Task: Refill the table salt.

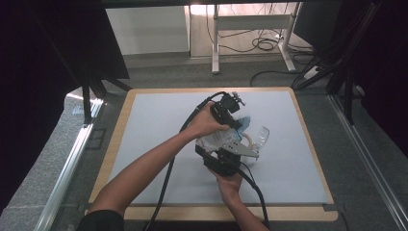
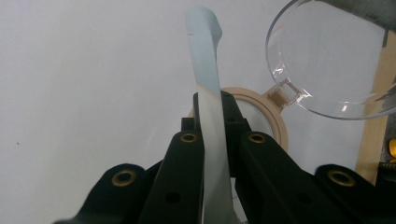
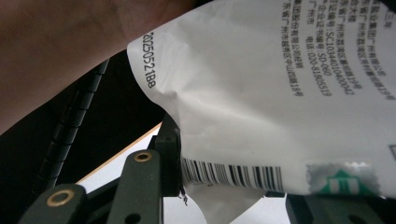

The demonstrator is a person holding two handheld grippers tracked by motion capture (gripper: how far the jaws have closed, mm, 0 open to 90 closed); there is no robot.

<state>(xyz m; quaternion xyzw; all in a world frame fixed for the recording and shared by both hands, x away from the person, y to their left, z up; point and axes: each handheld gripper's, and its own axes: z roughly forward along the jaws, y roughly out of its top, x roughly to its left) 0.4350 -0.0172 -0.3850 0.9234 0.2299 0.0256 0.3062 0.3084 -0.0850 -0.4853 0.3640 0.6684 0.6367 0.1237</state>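
We have a white printed pouch [image 1: 217, 140] held up between the two claws, above the middle of the counter [image 1: 159, 144] and a little toward its right edge. The left claw [image 2: 215, 116] is closed tight on a thin pale-blue strip [image 2: 205, 70] at the pouch's top edge; in the left gripper view the strip runs straight up between the two black jaws with no gap on either side. The right claw [image 3: 177, 154] is about a third open and has the lower end of the pouch near the barcode [image 3: 233, 173]; its left jaw lies against the film, but the other jaw is hidden behind the pouch, so we judge it a grip without seeing both pads.

Below, on the counter, stands a container with a beige rim [image 2: 275, 122] and a clear hinged lid [image 2: 327, 56] swung open. It sits just beyond the claws, toward the right edge.

The step in hand looks to us like tearing the pouch open at the blue strip. To do it well, we should keep the right claw firm and still as the anchor, and pull the left claw away along the strip, not across it, so the film parts along the top. We should keep the pouch's mouth upward and over the container, since anything that spills would otherwise land on the counter. A slow, even pull suits thin film better than a jerk.
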